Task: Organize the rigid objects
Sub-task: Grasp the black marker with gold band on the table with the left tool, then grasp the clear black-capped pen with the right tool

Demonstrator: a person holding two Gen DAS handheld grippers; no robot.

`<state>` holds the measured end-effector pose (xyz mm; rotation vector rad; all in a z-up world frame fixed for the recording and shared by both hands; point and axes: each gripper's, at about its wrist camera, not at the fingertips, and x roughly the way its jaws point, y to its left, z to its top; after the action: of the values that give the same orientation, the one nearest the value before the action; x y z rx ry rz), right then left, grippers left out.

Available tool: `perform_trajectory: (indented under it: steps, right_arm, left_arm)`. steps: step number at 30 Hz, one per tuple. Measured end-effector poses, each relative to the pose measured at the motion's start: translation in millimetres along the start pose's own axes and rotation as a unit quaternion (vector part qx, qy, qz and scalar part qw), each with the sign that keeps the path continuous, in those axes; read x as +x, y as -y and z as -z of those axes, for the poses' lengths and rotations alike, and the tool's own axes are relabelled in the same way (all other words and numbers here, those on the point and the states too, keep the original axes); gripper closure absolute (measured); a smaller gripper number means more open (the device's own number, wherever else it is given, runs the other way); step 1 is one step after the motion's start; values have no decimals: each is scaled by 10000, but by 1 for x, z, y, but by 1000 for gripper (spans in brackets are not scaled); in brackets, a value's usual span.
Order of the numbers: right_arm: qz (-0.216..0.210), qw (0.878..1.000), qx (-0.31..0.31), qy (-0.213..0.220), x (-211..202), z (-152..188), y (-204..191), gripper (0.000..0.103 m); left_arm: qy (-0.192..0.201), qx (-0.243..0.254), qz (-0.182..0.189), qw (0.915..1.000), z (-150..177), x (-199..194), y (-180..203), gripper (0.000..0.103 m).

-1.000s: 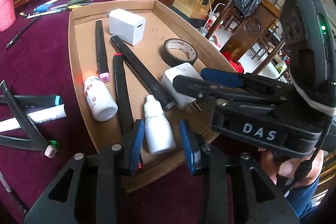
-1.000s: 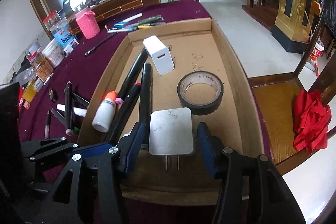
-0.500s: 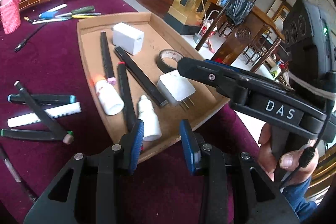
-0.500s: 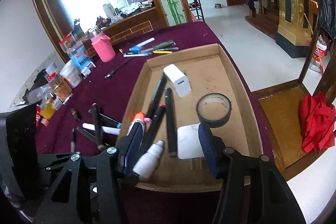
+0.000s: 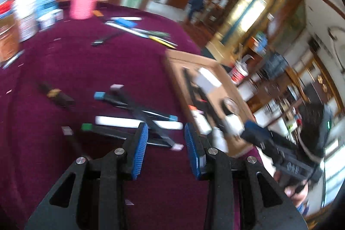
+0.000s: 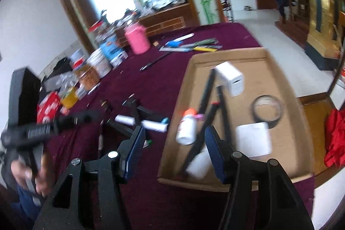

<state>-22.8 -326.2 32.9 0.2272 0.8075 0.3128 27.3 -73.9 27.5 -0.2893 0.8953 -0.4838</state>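
Both views blurred by motion. Since 0.5 s ago the left gripper [image 5: 166, 152] has swung off the cardboard tray [image 6: 280, 87] and now hangs over the maroon tablecloth [image 5: 86, 70], above the crossed loose markers [image 5: 138, 122]; fingers spread, nothing between them. The right gripper [image 6: 172, 154] has drawn back from the tray; its jaws are wide apart and empty, straddling the tray's near-left corner. The flat white charger [image 6: 253, 139] it hovered over earlier lies free on the tray floor.

Tray contents, big to small:
- flat white charger, near-right part, just beside the tape roll
- white adapter block [image 6: 229, 78], far end
- black tape roll [image 6: 267, 110], right side
- several long black markers [image 6: 207, 98] running lengthwise, left half; count unclear in the blur
- white bottle with orange cap [image 6: 187, 126], near the left wall
- small white dropper bottle [image 6: 199, 163], near edge, partly behind the right finger

Outside the tray: pink holder [image 6: 138, 39] and tubs at the table's far-left edge; pens [image 6: 192, 46] lying beyond the tray's far wall.
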Motion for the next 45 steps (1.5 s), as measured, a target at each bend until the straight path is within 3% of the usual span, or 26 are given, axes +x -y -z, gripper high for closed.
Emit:
perform_trajectory:
  steps: [4, 7, 10, 14, 22, 27, 31, 35, 45]
  right_arm:
    - [-294, 9987, -301, -296, 24, 10, -30, 51]
    - [-445, 9959, -598, -508, 44, 19, -52, 51]
    - [-585, 9934, -751, -646, 57, 27, -66, 51]
    - [-683, 9915, -850, -706, 60, 33, -72, 51]
    - [-682, 9920, -812, -682, 53, 35, -63, 51]
    - [-720, 9913, -816, -734, 55, 36, -66, 50]
    - [-751, 9886, -969, -870, 63, 36, -79, 51]
    - [-783, 9840, -1153, -1107, 77, 37, -98, 51]
    - [-564, 9711, -1563, -1712, 132, 32, -154, 53]
  left_arm:
    - [67, -575, -361, 9977, -6, -6, -52, 70]
    - [54, -1094, -730, 9913, -13, -1, -88, 70]
    - [-154, -1617, -750, 9839, -21, 12, -122, 70]
    - [-358, -1980, -826, 9761, -32, 34, -137, 70]
    - [-628, -1852, -1407, 9706, -48, 67, -137, 70]
    - [-506, -1590, -1391, 9761, -51, 66, -144, 70]
    - [-448, -1046, -1468, 9826, -43, 55, -145, 83]
    - [-459, -709, -1536, 9845, -32, 39, -146, 85]
    - [-347, -631, -1526, 9857, -26, 38, -154, 86]
